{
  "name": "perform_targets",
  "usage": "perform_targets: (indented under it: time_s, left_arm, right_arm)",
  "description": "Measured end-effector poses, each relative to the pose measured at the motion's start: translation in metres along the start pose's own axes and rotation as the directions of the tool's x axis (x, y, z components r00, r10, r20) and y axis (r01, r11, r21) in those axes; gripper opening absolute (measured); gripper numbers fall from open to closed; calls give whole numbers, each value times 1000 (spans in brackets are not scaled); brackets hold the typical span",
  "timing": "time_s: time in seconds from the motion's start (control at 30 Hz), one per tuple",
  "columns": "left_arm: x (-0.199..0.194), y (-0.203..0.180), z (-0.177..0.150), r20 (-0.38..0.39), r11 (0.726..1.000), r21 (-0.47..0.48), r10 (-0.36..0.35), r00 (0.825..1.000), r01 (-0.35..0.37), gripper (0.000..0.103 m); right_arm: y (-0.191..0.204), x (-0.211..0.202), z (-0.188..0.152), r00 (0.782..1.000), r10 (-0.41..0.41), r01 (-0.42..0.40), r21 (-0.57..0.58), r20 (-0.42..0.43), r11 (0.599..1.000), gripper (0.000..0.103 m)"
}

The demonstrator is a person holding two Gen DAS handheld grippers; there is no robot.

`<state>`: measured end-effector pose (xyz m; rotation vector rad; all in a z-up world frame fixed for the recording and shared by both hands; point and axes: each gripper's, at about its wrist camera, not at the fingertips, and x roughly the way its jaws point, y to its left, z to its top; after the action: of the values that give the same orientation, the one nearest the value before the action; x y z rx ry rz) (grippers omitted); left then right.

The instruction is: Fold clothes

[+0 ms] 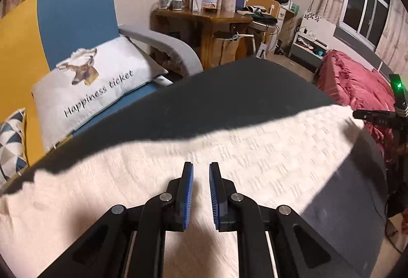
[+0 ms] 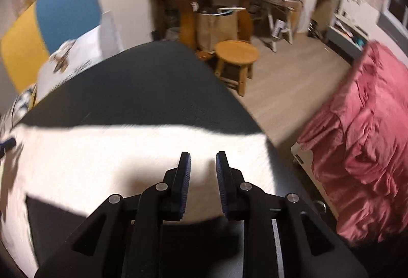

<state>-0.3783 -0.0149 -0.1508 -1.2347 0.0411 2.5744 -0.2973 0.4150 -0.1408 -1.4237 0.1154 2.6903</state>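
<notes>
One cream garment, two grippers (both parted), three cushions, one stool.

Cloth on table

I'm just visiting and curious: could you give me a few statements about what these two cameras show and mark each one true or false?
1. Both tools are clamped on the cloth. False: the left tool and the right tool are open and hold nothing.
2. The cream cloth lies spread on a dark table. True.
3. The deer cushion lies on the floor. False: it rests on the blue seat.
4. A round wooden stool stands beyond the table. True.
5. The bedding at the right is green. False: it is red-pink.
</notes>
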Motion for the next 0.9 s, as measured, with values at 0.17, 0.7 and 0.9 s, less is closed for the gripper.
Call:
perform_targets:
  time_s: [0.17, 0.7, 0.9]
  left_arm:
    - [22, -6, -17, -68, 999, 41, 37, 997, -34, 12]
    - [7, -50, -39, -81, 994, 109, -16, 997, 25, 12]
    - [-10, -36, -36, -64, 998, 18, -56, 996, 57, 12]
  right_arm:
    - [-4, 9, -25, 998, -43, 42, -24, -39, 999, 23]
    - [76, -12, -55, 999, 13, -22, -214, -42, 977, 23]
    - [92, -24, -52, 997, 78, -78, -204, -7, 976, 23]
